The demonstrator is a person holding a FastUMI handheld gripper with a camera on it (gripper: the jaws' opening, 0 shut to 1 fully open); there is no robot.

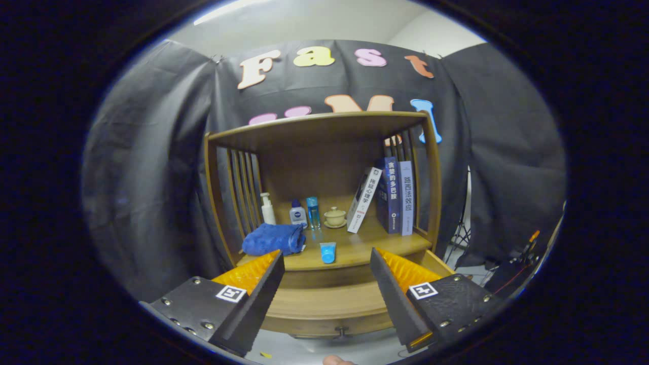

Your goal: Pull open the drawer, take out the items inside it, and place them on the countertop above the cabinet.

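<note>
Gripper (324, 291) fingers are spread wide apart with nothing between them, hovering in front of the wooden cabinet (324, 203). Between the fingers and low down sits the drawer (324, 312), pulled out toward the camera, with its small knob (340, 332) on the front panel. What lies inside the drawer cannot be seen from this angle.

Just beyond the fingertips is the countertop (355, 246), the cabinet's open shelf. A small blue tube (328, 252) lies near its front edge, roughly midway between the fingers. To the left of it rests a rolled blue towel (273, 239). Farther back stand a white pump bottle (266, 209), a small white bottle with a blue cap (297, 213), a slim blue bottle (313, 212) and a lidded ceramic cup on a saucer (335, 217). At the right, one white book (364, 199) leans against two upright books (397, 195). Slatted wooden sides and a top board enclose the shelf.
</note>
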